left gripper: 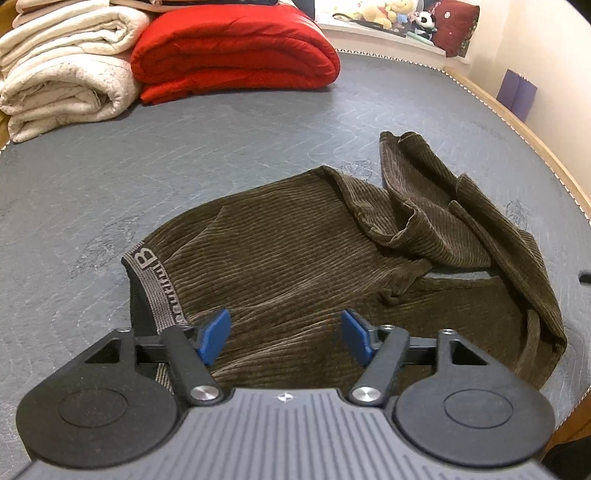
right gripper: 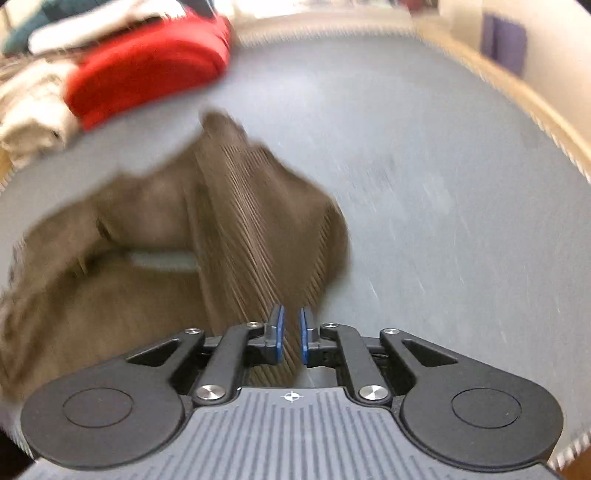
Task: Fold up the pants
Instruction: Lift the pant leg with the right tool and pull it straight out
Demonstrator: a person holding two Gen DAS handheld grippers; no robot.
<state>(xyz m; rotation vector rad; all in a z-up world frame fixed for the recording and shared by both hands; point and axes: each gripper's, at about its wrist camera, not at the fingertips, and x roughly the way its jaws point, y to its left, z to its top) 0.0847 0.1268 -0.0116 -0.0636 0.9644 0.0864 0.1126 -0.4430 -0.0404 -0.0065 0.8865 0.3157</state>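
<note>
Brown corduroy pants point(left gripper: 295, 258) lie crumpled on a grey mattress point(left gripper: 258, 140). Their grey waistband point(left gripper: 155, 280) with a letter B is at the left, the legs bunched to the right. My left gripper point(left gripper: 286, 334) is open just above the waist part, its blue pads apart and empty. In the blurred right wrist view, my right gripper point(right gripper: 291, 334) is shut on a fold of the pants point(right gripper: 236, 206) and holds that fabric stretched up from the mattress point(right gripper: 443, 184).
A folded red quilt point(left gripper: 232, 51) and cream blankets point(left gripper: 62, 74) are stacked at the far left. A wooden bed edge point(left gripper: 517, 122) runs along the right. Stuffed toys point(left gripper: 391, 16) sit on a far shelf. The red quilt also shows in the right wrist view point(right gripper: 147, 62).
</note>
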